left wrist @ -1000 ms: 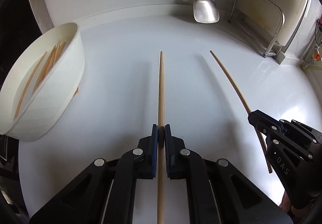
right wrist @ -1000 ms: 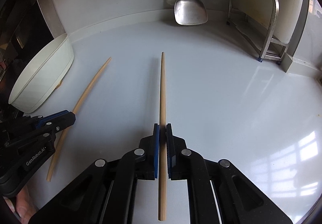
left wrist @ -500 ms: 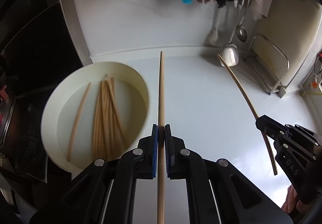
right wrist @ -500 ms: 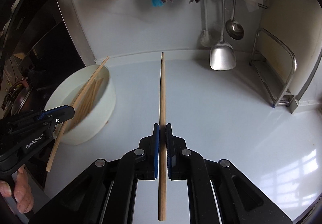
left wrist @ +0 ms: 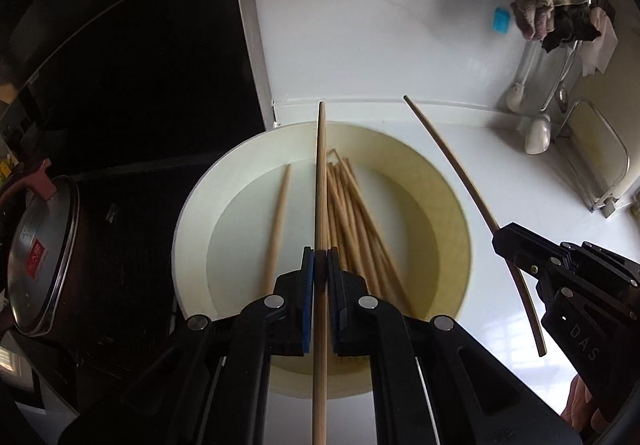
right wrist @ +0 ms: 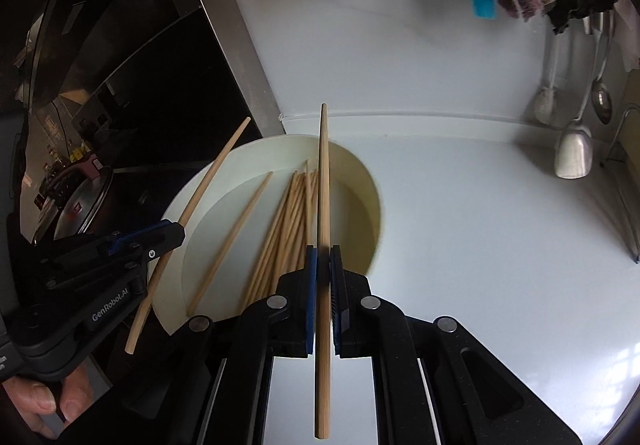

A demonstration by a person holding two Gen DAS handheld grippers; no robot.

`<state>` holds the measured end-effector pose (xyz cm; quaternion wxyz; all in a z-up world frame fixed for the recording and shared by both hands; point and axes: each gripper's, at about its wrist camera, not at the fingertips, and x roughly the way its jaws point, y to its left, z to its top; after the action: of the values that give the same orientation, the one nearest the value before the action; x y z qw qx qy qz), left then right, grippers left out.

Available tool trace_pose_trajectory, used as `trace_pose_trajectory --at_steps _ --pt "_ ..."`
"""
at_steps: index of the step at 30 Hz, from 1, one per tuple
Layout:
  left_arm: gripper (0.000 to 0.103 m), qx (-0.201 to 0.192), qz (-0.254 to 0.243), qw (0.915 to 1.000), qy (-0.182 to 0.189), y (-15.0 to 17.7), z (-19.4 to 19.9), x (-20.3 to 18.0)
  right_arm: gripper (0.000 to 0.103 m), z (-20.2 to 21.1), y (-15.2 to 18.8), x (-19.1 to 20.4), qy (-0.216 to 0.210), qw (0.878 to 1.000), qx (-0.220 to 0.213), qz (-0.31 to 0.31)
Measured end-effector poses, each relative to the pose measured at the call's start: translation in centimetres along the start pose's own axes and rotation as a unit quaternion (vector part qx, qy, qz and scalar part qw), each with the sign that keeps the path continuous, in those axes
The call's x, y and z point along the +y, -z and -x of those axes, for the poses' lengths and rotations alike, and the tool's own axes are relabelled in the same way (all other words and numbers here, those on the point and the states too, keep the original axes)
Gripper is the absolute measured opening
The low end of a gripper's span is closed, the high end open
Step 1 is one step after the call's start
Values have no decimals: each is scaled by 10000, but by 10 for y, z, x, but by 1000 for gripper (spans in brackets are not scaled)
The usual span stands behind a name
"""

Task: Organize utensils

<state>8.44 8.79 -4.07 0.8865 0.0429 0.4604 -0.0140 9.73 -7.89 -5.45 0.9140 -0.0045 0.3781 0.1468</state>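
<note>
White counter (right wrist: 460, 245); "GenRobot.AI" left gripper (right wrist: 178, 231)

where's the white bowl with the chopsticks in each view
Left wrist: white bowl fills the centre, just beyond the shut jaws.
Right wrist: white bowl sits left of centre, behind the left gripper.
Shared landmark: the blue tag on the wall, upper right.

Chopsticks (left wrist: 352, 221) in bowl (left wrist: 452, 205); pot (left wrist: 36, 253) left of bowl
</note>
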Motion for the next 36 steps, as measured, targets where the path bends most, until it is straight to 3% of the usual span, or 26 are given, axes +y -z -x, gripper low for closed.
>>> trace_pose_trajectory --at_steps 10,20,21,23,25,26,36 --pt "7 618 116 9980 88 -14 -66 28 6 -83 -18 27 96 9963 855 -85" --pt "8 975 347 9944 218 -11 -104 34 6 -118 -23 25 171 9923 1226 -94" --pt "10 975 388 9943 211 -11 -105 35 6 -119 -23 25 167 9921 1237 -102" --pt "25 958 464 9941 205 -13 -105 38 8 -118 -20 22 153 9918 1258 -148" --pt "58 860 522 9948 132 -13 -100 40 14 -116 -22 21 168 9920 1235 -200" --pt "63 793 542 9953 117 -13 -96 42 15 -113 -23 21 195 9924 1200 -196" --pt "81 468 441 9979 -51 -13 -59 47 26 -76 -20 23 398 9954 870 -53"
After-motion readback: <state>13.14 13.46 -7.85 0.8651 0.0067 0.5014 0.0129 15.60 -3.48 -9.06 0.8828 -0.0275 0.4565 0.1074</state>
